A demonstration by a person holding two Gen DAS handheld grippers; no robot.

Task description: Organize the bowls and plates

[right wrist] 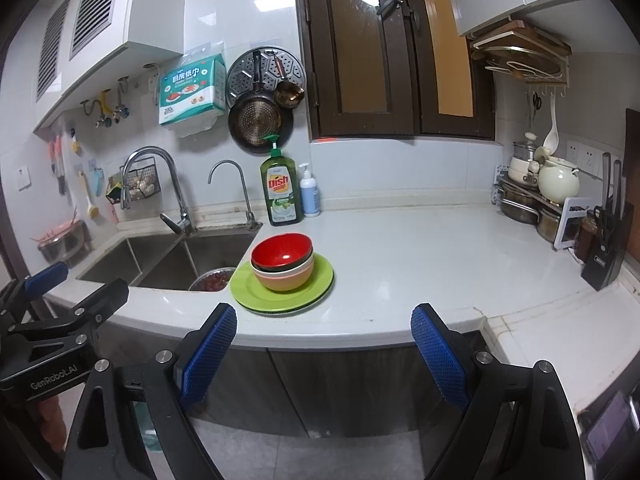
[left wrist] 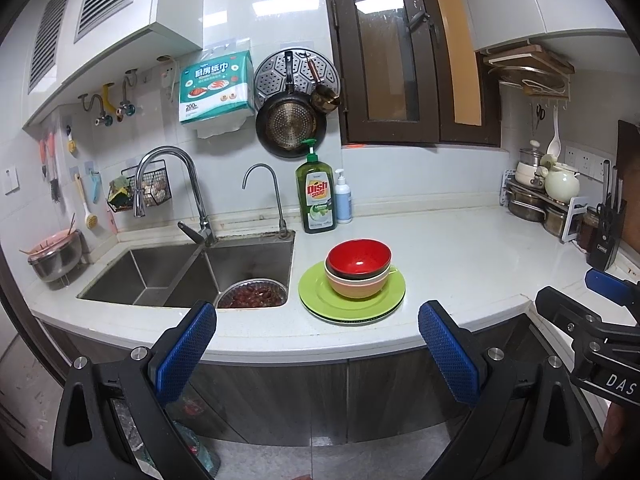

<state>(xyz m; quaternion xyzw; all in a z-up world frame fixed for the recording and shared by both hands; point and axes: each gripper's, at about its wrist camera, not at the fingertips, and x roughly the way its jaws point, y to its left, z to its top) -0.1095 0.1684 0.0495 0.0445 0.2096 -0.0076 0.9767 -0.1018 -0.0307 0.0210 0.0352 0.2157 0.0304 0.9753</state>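
Both grippers, left [left wrist: 316,344] and right [right wrist: 324,346], hung wide and empty off the white counter [left wrist: 460,264]. Nested red, dark and orange bowls [left wrist: 358,268] sat on stacked green plates [left wrist: 320,300] just right of the steel sink [left wrist: 192,276]; a careless nudge could tip them in.

Red bowl [left wrist: 359,257] looks glossy, green plates [left wrist: 352,294] smooth and shiny too. Sink [left wrist: 188,272] is brushed steel (pretty dull), countertop [left wrist: 460,264] polished white stone, gripper pads [left wrist: 186,350] knobbly blue rubber.

green bottle [left wrist: 315,192]: "Dish soap" | paper-towel pack [left wrist: 216,86]: "200" | left gripper [right wrist: 52,360]: "GenRobot.AI"
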